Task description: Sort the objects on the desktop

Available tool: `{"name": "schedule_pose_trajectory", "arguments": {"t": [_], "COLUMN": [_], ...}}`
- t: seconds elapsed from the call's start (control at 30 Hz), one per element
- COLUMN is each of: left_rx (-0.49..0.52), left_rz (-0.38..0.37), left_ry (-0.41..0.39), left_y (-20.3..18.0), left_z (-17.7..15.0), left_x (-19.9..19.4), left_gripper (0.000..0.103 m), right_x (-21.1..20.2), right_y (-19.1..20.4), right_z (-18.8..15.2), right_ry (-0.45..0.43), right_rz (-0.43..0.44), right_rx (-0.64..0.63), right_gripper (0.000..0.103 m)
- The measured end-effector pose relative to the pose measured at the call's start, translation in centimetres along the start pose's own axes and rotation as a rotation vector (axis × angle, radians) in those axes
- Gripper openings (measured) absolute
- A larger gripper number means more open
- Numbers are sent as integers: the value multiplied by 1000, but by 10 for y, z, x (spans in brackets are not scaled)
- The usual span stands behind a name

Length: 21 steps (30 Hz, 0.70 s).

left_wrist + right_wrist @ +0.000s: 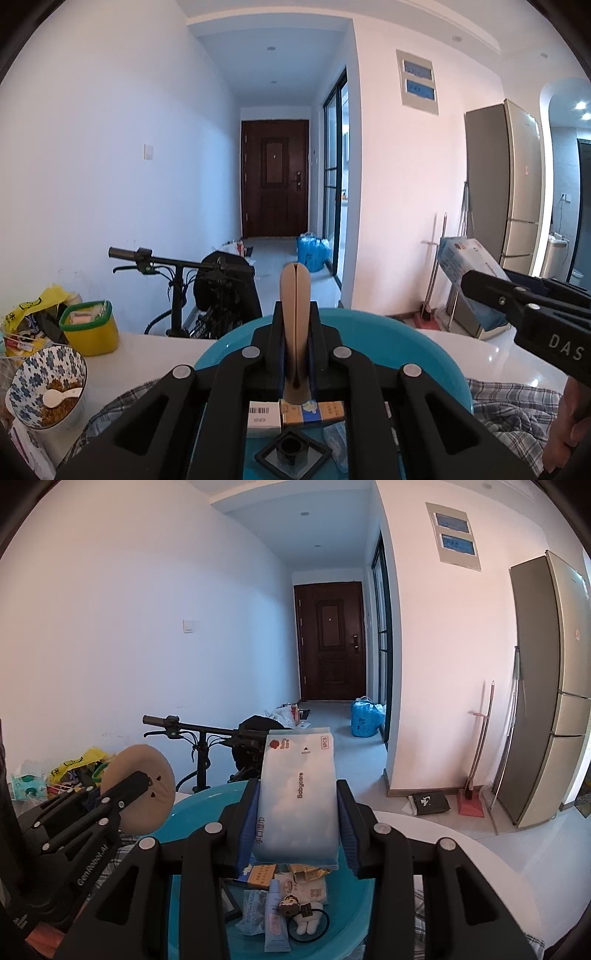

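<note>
Both hands full, hovering over the blue basin

The left gripper (295,332) is clamped on a flat tan disc (142,788), seen edge-on from its own camera, and the right gripper (297,812) is squeezing a Babycare wipes pack (297,794). Both are held above the blue basin (195,805), which has boxes, a tube and a little doll in it. Looks like mid-sorting to me: next, each piece needs carrying to its spot before the jaws let go.
</note>
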<state>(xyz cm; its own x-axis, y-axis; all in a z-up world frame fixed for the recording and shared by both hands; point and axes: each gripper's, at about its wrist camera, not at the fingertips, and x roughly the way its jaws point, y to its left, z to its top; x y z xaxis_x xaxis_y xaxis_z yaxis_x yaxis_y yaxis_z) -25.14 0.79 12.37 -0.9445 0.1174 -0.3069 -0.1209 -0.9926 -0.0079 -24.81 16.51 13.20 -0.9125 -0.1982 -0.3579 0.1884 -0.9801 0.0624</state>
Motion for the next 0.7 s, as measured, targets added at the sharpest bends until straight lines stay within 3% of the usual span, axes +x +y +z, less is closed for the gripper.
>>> {"name": "schedule_pose_trajectory", "arguments": {"t": [0.27,0.47,0.7], "left_rx": [11,40,52], "left_rz": [-9,30,-12], "left_ry": [149,234,423], "left_y": [-7,-10,-16], "left_z": [-13,-26,-47], "left_x": [28,49,79], "left_gripper": [9,9,9], "right_x": [15,28,54], "right_y": [4,0,-1], "right_z": [-10,-16,-32], "right_ry": [59,116,255], "right_rz": [-7,-22,0], "right_rx": [-8,-9,-33], "right_gripper": [38,38,38]}}
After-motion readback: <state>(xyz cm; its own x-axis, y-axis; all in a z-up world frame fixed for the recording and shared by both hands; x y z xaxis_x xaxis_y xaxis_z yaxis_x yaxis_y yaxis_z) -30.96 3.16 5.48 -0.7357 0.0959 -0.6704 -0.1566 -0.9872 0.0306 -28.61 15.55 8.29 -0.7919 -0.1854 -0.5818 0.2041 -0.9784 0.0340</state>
